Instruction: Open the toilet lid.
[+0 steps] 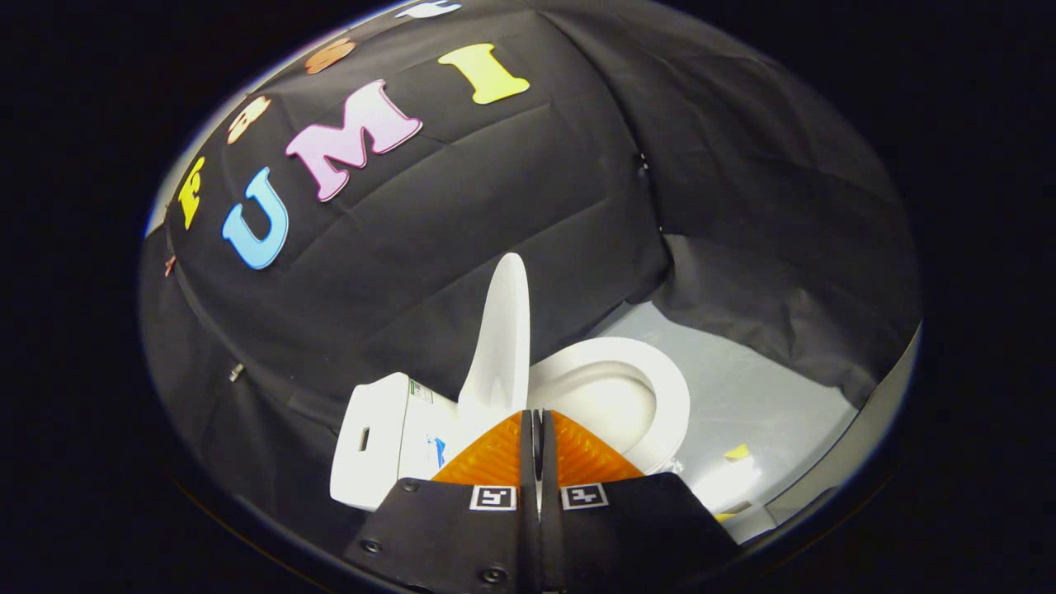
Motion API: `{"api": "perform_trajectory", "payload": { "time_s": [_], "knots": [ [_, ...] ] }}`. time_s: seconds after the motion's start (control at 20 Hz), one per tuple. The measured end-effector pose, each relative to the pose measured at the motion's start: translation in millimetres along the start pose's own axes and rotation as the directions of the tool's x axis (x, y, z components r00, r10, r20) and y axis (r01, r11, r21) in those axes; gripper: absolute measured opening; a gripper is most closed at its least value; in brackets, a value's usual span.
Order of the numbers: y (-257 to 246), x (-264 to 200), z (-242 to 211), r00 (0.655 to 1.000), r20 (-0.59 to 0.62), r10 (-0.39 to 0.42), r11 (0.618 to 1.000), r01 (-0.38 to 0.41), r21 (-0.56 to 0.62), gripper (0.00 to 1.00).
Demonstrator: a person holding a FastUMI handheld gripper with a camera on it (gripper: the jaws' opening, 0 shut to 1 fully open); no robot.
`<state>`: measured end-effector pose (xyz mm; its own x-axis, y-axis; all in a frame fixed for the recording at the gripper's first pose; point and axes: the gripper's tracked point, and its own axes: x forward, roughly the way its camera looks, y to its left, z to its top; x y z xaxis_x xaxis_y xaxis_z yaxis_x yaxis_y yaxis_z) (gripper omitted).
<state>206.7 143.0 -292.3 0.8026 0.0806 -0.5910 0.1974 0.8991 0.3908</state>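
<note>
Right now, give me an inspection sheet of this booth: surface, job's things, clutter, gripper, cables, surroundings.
Surface: pale grey floor, bare beside the toilet.
Job's things: toilet lid stands raised, seen edge-on, just beyond the fingertips; white seat down around the open bowl; tank sits beside the lid's hinge end.
Clutter: small yellow scrap on the floor past the bowl; another yellow bit nearer the gripper, too small to identify.
Gripper: gripper with orange fingers closed together, nothing between them, tips in front of the lid's base.
Cables: nothing seen.
Surroundings: black cloth wall behind the toilet and round the floor.
</note>
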Motion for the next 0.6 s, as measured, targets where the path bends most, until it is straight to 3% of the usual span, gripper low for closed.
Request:
{"api": "perform_trajectory", "payload": {
  "time_s": [0.6],
  "knots": [
    [116,-29,-12,0.997,0.083,0.002,0.981,0.014,-0.192,0.08]
  ]
}}
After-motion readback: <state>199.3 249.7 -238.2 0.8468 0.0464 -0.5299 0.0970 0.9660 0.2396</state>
